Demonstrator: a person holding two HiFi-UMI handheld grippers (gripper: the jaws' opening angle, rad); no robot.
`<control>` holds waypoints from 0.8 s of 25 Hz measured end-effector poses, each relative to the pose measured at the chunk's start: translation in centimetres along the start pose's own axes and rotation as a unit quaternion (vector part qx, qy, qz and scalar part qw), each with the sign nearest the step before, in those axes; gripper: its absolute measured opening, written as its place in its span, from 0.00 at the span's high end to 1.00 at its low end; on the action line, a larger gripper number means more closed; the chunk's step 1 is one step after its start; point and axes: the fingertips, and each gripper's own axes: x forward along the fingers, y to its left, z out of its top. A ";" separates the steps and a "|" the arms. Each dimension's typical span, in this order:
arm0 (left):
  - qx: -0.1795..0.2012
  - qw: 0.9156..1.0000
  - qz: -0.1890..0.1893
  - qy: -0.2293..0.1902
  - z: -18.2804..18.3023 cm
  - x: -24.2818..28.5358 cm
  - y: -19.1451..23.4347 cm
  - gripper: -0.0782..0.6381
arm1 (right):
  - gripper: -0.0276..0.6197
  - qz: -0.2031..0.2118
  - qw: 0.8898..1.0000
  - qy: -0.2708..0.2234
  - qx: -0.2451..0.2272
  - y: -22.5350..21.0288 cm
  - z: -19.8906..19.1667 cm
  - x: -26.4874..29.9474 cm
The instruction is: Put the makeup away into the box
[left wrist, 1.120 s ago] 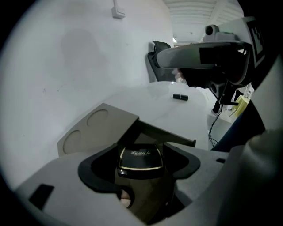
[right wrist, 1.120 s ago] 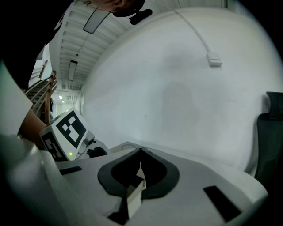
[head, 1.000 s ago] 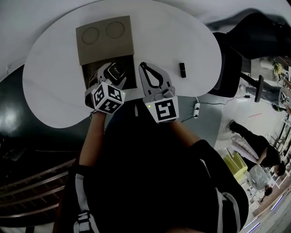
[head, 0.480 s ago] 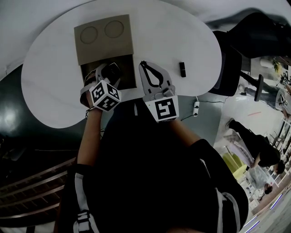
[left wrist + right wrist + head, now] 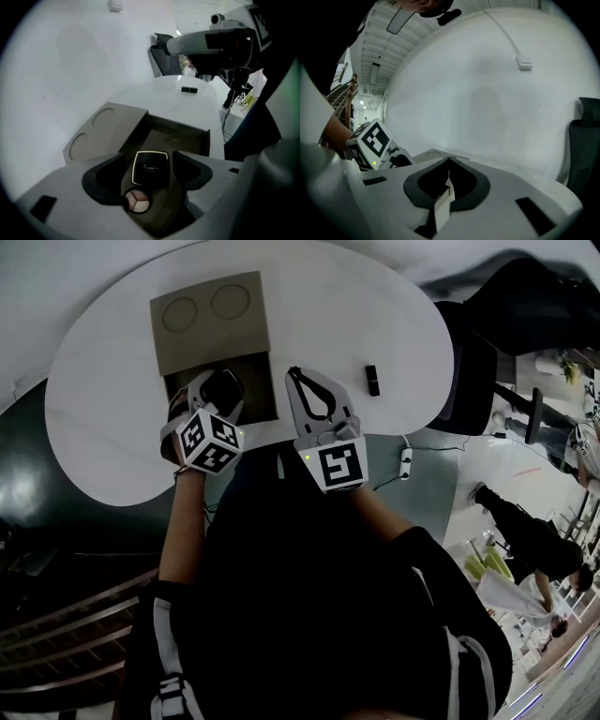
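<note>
Brown card makes up the box, which sits open on the white table. Its lid, pressed with two round hollows, is folded back flat on the far side.

The left gripper hangs over the open box with its fingers spread. In the left gripper view a black square compact with a pale rim sits squarely between the two dark pads. A thin sliver of gap shows on either side, so neither pad is seen pressing on it. It shows against the box's floor, inside the walls. I cannot tell for certain whether it lies flat on that floor.

Just at the compact's near edge, closer to the gripper's throat, is a round compact. It shows a pinkish face split in three. It is also inside the box and lies behind the fingertips, not between them.

The right gripper is on the table just beside the box's right wall. Its jaws are drawn together until the tips meet, with nothing between them.

Further right on the table lies a small black stick — well apart from the box and from both grippers, out on bare white tabletop.
</note>
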 end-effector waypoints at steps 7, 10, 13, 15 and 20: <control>-0.047 0.990 0.038 -0.127 6.0 -4.4 1.3 0.80 | 0.92 -0.012 1.000 -0.010 -0.001 -0.5 0.2 -1.7; -0.050 0.979 0.062 -0.186 8.9 -6.6 1.7 0.88 | 0.92 -0.020 1.000 -0.016 0.000 -0.8 0.5 -2.7; -0.050 0.968 0.075 -0.234 11.5 -8.6 1.6 0.88 | 0.92 -0.032 0.999 -0.022 0.001 -1.3 0.9 -3.8; -0.048 0.960 0.081 -0.266 13.3 -9.8 1.5 0.88 | 0.92 -0.045 0.999 -0.030 -0.002 -2.0 1.2 -4.5; -0.044 0.939 0.085 -0.332 17.4 -12.7 0.9 0.88 | 0.92 -0.072 0.997 -0.036 0.005 -3.7 1.6 -6.7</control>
